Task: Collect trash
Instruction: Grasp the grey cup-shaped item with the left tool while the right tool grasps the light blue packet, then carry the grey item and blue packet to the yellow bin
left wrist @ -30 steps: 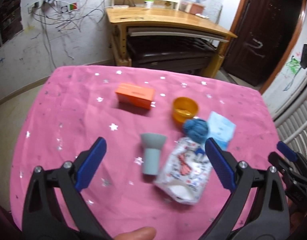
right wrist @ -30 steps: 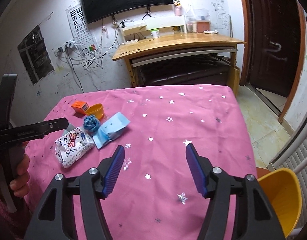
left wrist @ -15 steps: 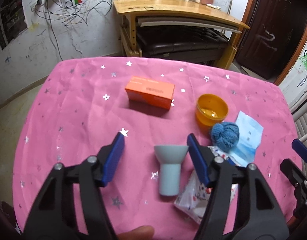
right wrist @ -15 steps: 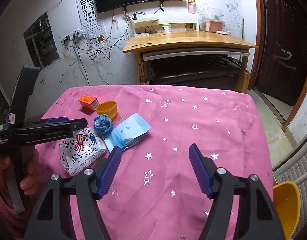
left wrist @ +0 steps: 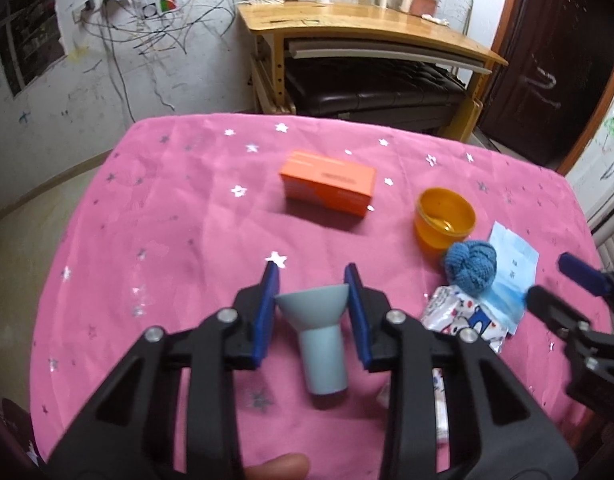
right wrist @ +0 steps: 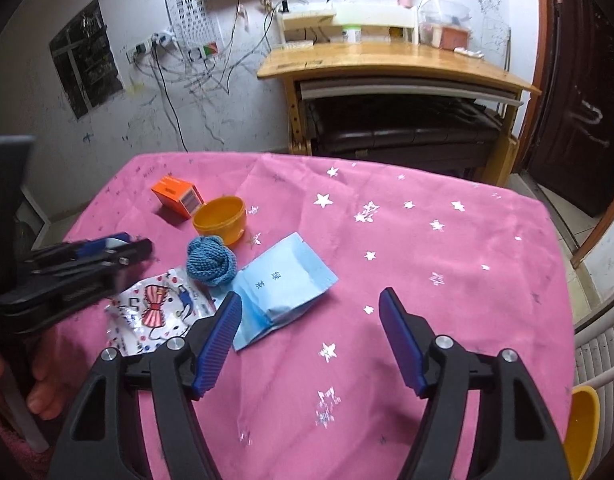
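Note:
My left gripper (left wrist: 311,312) has its blue pads on both sides of the flared top of a grey-blue funnel-shaped cup (left wrist: 321,340) lying on the pink starred tablecloth (left wrist: 179,220). To its right lie a printed foil wrapper (left wrist: 463,316), a blue yarn ball (left wrist: 471,266) and a light blue packet (left wrist: 513,264). My right gripper (right wrist: 309,340) is open and empty, just right of the light blue packet (right wrist: 287,284). The wrapper (right wrist: 159,308) and yarn ball (right wrist: 211,262) also show in the right wrist view, with the left gripper (right wrist: 103,252) beside them.
An orange box (left wrist: 329,186) and an orange bowl (left wrist: 445,218) sit further back on the table. A wooden desk (left wrist: 367,28) stands behind. A yellow bin (right wrist: 583,428) is by the table's right edge, near a radiator (right wrist: 603,340).
My left gripper moved left onto the grey-blue cup and its jaws narrowed around the flared top. My right gripper moved closer to the light blue packet, still open.

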The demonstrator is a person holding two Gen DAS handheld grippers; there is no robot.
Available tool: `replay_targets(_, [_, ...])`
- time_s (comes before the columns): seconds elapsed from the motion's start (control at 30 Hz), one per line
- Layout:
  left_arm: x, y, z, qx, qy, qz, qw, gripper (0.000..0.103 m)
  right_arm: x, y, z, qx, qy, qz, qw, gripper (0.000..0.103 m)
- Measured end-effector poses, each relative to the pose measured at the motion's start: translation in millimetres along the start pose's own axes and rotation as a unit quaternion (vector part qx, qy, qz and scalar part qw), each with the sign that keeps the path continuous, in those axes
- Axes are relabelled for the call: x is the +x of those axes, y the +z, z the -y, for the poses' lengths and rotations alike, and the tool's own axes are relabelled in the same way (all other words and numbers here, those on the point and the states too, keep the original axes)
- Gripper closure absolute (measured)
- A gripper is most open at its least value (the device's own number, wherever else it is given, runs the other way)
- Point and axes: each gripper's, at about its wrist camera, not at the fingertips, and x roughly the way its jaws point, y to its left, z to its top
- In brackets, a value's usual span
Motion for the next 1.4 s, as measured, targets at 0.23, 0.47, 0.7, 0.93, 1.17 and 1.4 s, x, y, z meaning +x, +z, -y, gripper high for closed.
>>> replay_targets(0.23, [-13.5, -0.6, -15.8, -0.014, -0.012, 0.010, 0.9998, 0.071, 26.7, 13.4, -8.7, -0.002, 0.007, -0.025, 1.000, 0.032])
replay_targets(0.47, [-15.0, -1.1, -21.8, -0.024, -0.024, 0.007, 0.9994, 0.071, 38.9, 20.9, -26.0, -0.028, -0.016, -0.035, 0.999, 0.032])
replay_targets(0.7, [-11.4, -2.2, -26.3, -0.031, -0.036, -0.003, 0.9988, 0.071, 40.3, 17.4, -44.9, -0.063, -0.037, -0.026, 0.997, 0.045])
replay_targets(0.93, [-10.6, -3.5, -31.7, -0.037, -0.038, -0.004, 0.9986, 0.071, 24.2, 12.3, -51.0, -0.070, -0.041, -0.007, 0.997, 0.070])
replay_targets(1.17, [-15.4, -6.2, -27.4, -0.031, -0.046, -0.006, 0.9984, 0.071, 3.6, 5.1, -59.8, -0.082, -0.034, 0.010, 0.996, 0.081])
replay_targets(1.4, [-16.7, -10.7, -29.7, -0.041, -0.072, -0.020, 0.9964, 0.072, -13.0, -1.1, -86.2, -0.113, -0.007, 0.018, 0.993, 0.082])
